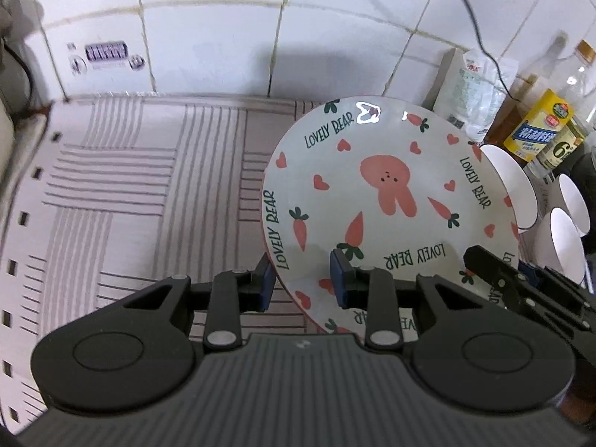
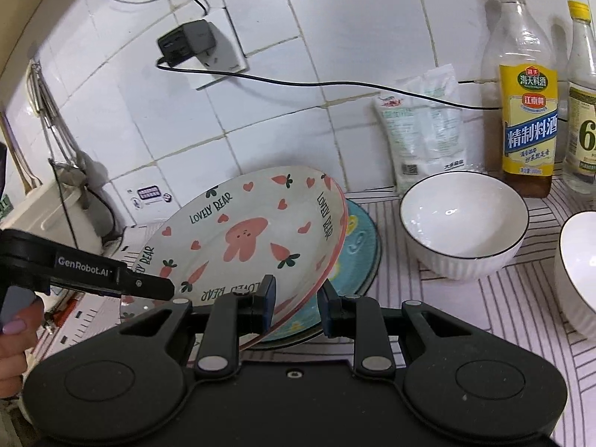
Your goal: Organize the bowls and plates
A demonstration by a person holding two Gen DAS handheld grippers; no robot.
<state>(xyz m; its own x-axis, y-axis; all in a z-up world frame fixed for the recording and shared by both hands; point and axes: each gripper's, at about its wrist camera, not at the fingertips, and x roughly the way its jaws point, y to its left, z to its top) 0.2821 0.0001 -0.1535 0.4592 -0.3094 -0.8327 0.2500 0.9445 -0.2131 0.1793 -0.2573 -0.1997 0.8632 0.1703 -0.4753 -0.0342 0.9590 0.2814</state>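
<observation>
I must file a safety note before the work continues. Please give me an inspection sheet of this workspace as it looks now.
Surface: counter under a striped mat.
Job's things: rabbit plate held tilted off the mat; blue plate flat beneath it; white bowls to the right, upright.
Clutter: two bottles, white packets against the wall.
Grippers: left hand-held gripper shut on the rabbit plate's rim; right hand-held gripper shut on the opposite rim.
Cables: black cable from a wall charger, running along the tiles behind the bottles.
Surroundings: white tiled wall; utensils hanging at far left.
</observation>
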